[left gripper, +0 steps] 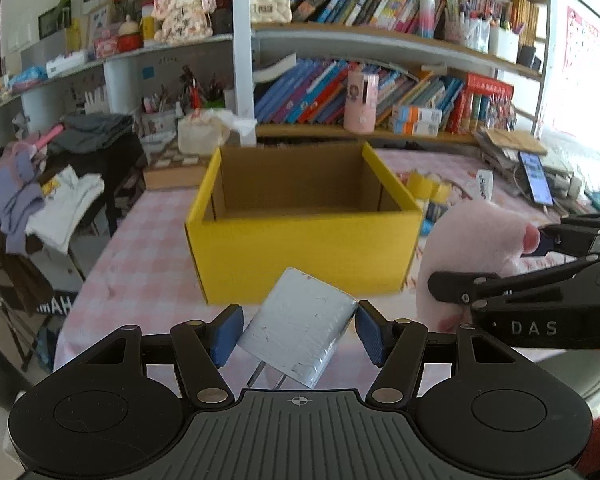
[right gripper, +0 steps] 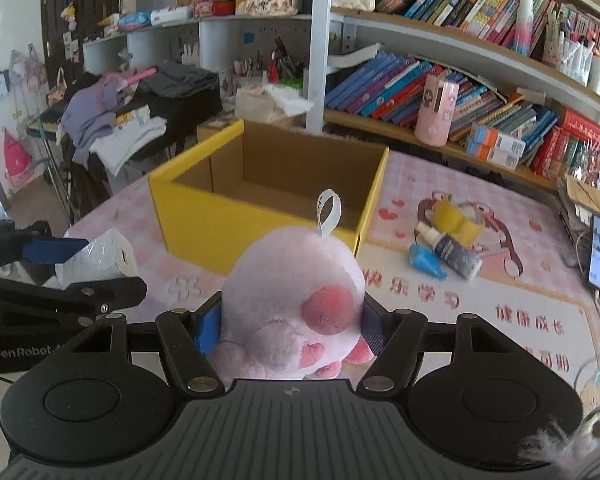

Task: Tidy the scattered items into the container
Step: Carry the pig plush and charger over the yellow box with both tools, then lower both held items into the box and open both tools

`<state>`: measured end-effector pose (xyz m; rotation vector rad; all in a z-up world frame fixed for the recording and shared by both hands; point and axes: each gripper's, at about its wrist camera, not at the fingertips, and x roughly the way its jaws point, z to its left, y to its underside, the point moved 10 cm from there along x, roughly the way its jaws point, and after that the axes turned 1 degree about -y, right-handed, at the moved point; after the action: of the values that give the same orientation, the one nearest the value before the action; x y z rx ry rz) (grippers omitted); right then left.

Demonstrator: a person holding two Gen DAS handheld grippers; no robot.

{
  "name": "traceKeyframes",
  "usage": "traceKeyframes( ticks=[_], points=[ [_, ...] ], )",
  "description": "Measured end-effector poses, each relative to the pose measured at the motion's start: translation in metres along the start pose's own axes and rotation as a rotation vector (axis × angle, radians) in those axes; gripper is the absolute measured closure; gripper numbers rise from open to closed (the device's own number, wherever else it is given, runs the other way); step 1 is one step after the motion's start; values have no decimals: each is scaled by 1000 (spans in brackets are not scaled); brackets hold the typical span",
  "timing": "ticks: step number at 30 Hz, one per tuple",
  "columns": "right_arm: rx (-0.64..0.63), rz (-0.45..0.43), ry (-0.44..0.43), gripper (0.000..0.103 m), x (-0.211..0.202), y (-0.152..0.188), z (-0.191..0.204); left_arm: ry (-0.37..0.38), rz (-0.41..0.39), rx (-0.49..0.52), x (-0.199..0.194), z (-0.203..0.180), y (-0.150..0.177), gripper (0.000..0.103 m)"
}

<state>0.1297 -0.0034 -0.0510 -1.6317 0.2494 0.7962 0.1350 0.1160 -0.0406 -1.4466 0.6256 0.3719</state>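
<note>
Left gripper [left gripper: 298, 334]: blue pads closing on a white plug adapter [left gripper: 300, 332], prongs pointing down toward the camera, held above the pink checked tablecloth [left gripper: 140, 264] just near of the yellow cardboard box [left gripper: 300, 256]. Right gripper [right gripper: 290, 330]: clamping a pink plush toy [right gripper: 296, 304], white loop tag standing up, also near of the box. Far right on the mat: a yellow tape roll [right gripper: 458, 218], a dark bottle [right gripper: 456, 254] and a blue item [right gripper: 426, 262] lying together.
</note>
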Motion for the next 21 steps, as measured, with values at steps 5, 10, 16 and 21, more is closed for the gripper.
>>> traceKeyframes(
  ticks=[5, 10, 16, 21],
  points=[
    [-15, -64, -8, 37, 11, -35, -7, -2, -61, 32, 10, 7, -41, 42],
    [-49, -127, -12, 37, 31, -78, -15, 1, -119, 54, 27, 12, -87, 42],
    [-105, -154, -7, 37, 68, -118, -28, -28, -143, 95, 63, 20, -129, 42],
    [-203, -87, -62, 37, 116, -128, -29, -44, -80, 147, 109, 22, -136, 42]
  ],
)
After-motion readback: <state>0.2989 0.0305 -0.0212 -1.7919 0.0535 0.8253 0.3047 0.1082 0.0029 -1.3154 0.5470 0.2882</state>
